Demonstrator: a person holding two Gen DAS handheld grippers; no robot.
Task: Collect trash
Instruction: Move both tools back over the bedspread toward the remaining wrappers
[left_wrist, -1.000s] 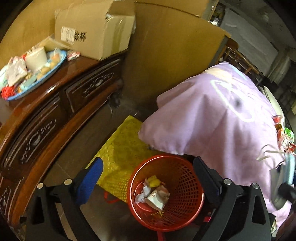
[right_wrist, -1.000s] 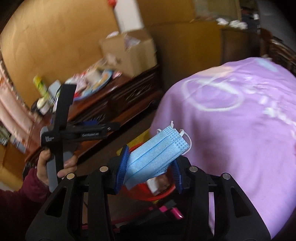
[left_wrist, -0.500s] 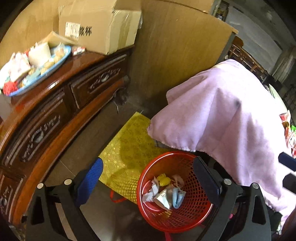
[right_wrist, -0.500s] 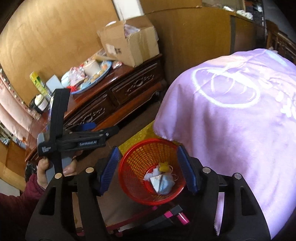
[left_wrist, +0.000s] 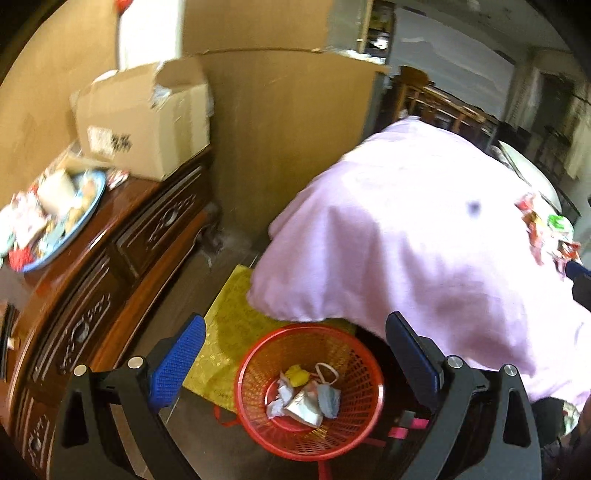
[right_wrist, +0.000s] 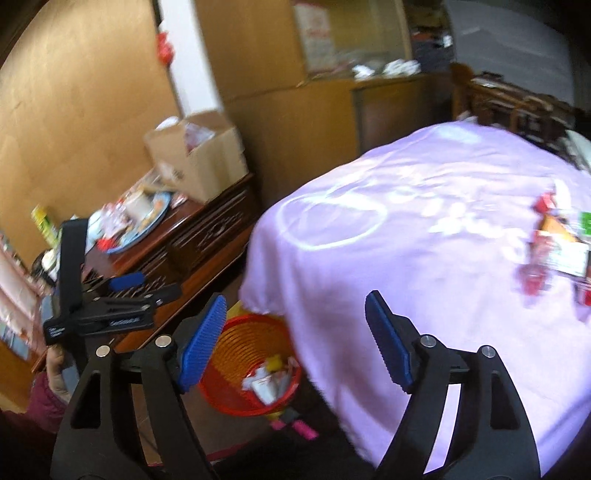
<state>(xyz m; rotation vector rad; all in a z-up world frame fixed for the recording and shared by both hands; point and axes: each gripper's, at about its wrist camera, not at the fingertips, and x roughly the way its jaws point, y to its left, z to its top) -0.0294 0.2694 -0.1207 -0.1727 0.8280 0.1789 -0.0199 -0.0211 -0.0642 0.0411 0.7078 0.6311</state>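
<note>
A red mesh basket (left_wrist: 258, 424) (right_wrist: 221, 391) stands on the floor by the table's corner. Crumpled wrappers and a blue face mask (left_wrist: 328, 397) lie inside it. My left gripper (left_wrist: 295, 354) hangs above the basket, open, with nothing between its blue pads. My right gripper (right_wrist: 295, 339) is opening wider and holds nothing; it looks over the lilac tablecloth (right_wrist: 424, 240). Several red and green snack wrappers (right_wrist: 554, 243) (left_wrist: 546, 229) lie on the cloth at the right. The left gripper (right_wrist: 147, 288) also shows at the left of the right wrist view, held by a hand (right_wrist: 55, 373).
A dark carved sideboard (left_wrist: 110, 266) runs along the left, bearing a cardboard box (left_wrist: 147, 122) and a blue plate (left_wrist: 70, 229) of snacks. A yellow bag (left_wrist: 236, 325) lies on the floor behind the basket. Wooden chairs (left_wrist: 443, 107) stand beyond the table.
My right gripper let go of the blue mask, which now lies in the basket, and its jaws spread wider. Both views have lifted and swung right, bringing the wrappers on the cloth into sight.
</note>
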